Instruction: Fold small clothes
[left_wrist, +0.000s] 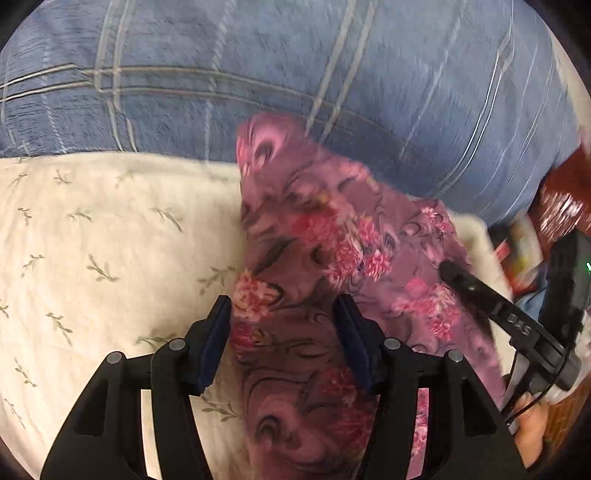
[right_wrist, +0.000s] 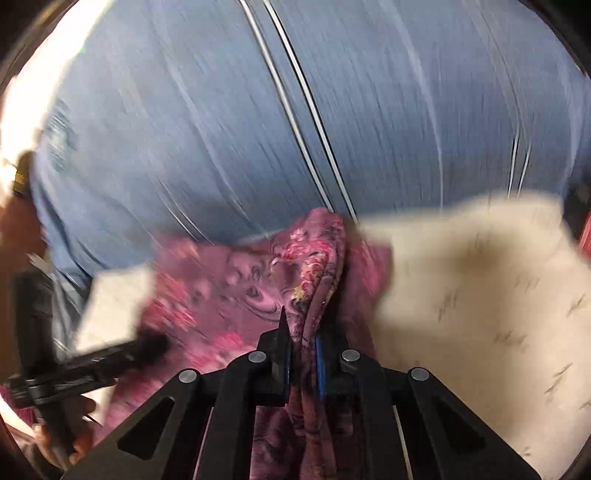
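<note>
Floral garment, purple with pink flowers, is the piece being folded, but the largest thing in view is the blue striped blanket, which fills the space beyond both tools. Nearer, under and to the left of the left gripper, lies the cream sheet with its small leaf sprigs; it also spreads to the right of the right gripper. The garment lies rumpled on that sheet, running from between the left tool's fingers forward to the blanket's edge. The left gripper stands about half open and points steeply down; cloth lies in the gap, yet the pads do not appear to press on it. The right gripper is nearly closed, pinching a bunched ridge of the garment between its blue pads, with folds rising just ahead of its tips. In the left view it reaches in from the right and touches the cloth. Judging from the wrinkles and uneven edges, the fold looks barely begun: no clean crease shows, one side is gathered, and the left side has yet to be gripped, so smoothing and folding over appear to remain.
</note>
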